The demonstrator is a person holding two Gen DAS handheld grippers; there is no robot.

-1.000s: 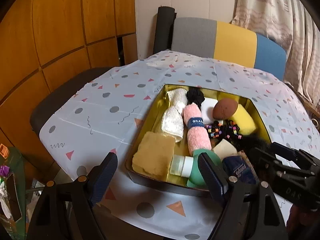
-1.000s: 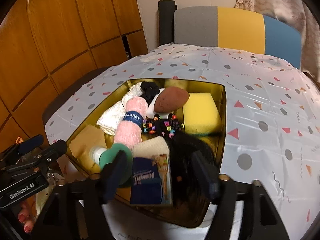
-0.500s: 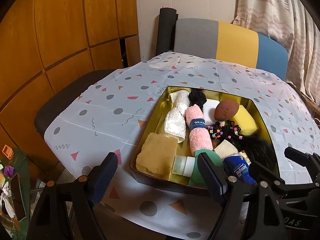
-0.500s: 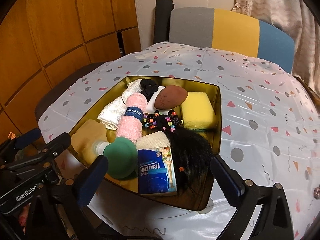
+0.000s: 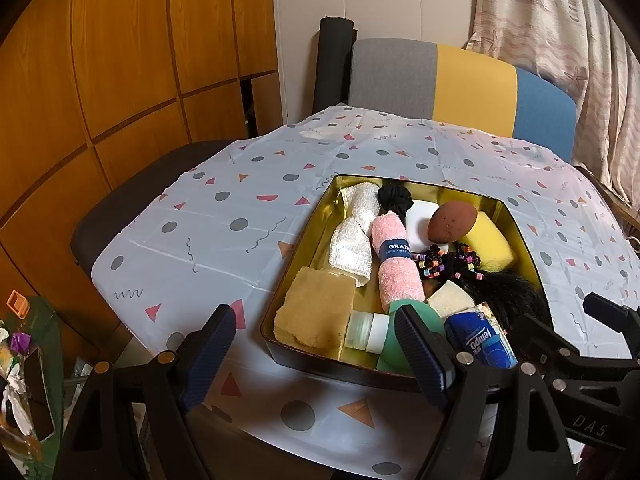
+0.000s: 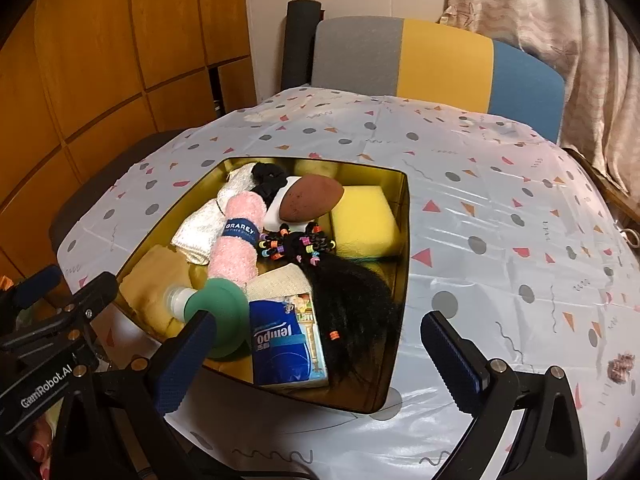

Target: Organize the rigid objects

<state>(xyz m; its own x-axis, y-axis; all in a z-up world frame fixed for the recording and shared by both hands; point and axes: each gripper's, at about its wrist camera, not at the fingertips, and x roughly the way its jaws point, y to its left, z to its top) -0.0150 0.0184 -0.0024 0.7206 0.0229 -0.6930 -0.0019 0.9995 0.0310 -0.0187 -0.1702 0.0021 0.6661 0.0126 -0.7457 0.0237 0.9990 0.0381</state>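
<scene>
In the left wrist view, the left gripper [image 5: 320,354] hangs over the near rim of the gold tin [image 5: 308,258], its ribbed dark fingers apart with nothing between them. The right finger covers part of the green bottle [image 5: 400,342], whose pale translucent cap points left. A blue tissue pack [image 5: 484,340] is partly hidden behind the black frame of the other tool at the lower right. Inside the tin lie a coarse tan sponge [image 5: 316,312], a nubbly white cloth [image 5: 354,240], a fuzzy pink rolled towel [image 5: 396,264] with a dark blue band, a smooth brown egg-shaped sponge [image 5: 452,222] and a yellow foam block [image 5: 490,240]. The black hair piece [image 5: 504,292] with coloured beads is a dark mass with little detail. The tin sits on a glossy pale tablecloth [image 5: 208,232] printed with dots and triangles.

In the right wrist view, the right gripper [image 6: 320,358] has just been opening; its fingers stand wide apart, flanking the tin's near end without touching anything. The left finger overlaps the green bottle's round base. The tissue pack's lettering reads upside down, and the hair piece falls beside it, covering part of the tin floor. A small brownish lump [image 6: 620,366] on the cloth at the right edge is too blurred to identify. The left tool's frame cuts off the lower left corner.
</scene>
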